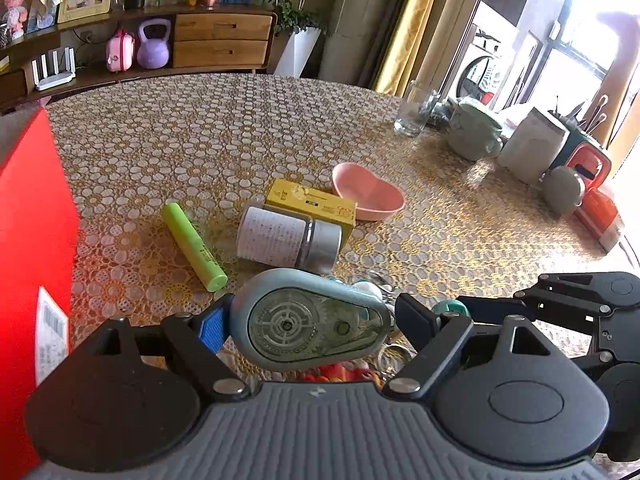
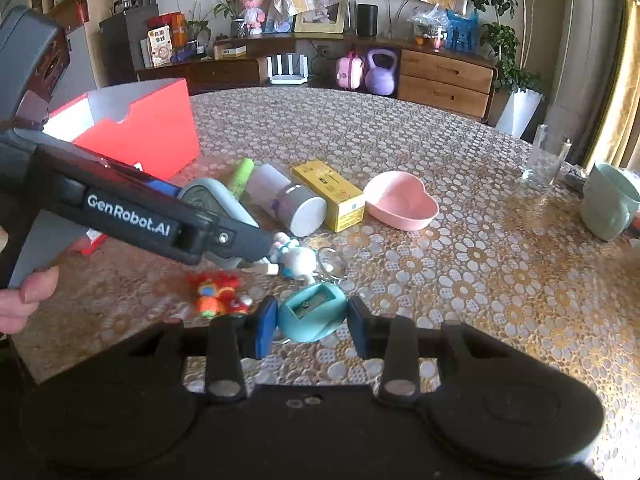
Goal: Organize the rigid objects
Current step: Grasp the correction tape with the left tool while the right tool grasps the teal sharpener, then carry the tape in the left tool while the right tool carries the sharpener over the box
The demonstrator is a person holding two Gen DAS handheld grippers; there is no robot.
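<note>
Left wrist view: our left gripper (image 1: 310, 322) is pinching a grey-blue correction tape dispenser (image 1: 310, 320), jaws wide on its 2 ends; it is lifted above the worktop (image 1: 200, 140); beyond it lie a green marker (image 1: 194, 246), a white bottle (image 1: 288, 238) on its side and a yellow box (image 1: 312, 202), the bottle touching the box; a pink heart dish (image 1: 368, 190) sits just beside the box; a red box (image 1: 36, 220) stands at the left edge. Right wrist view: our right gripper (image 2: 312, 320) is pinching a teal pencil sharpener (image 2: 311, 316) between its blue pads (image 2: 267, 326); a white bunny keychain (image 2: 294, 258) and a red toy figure (image 2: 218, 296) lie on the worktop near it; a hand (image 2: 22, 300) holds the left tool.
</note>
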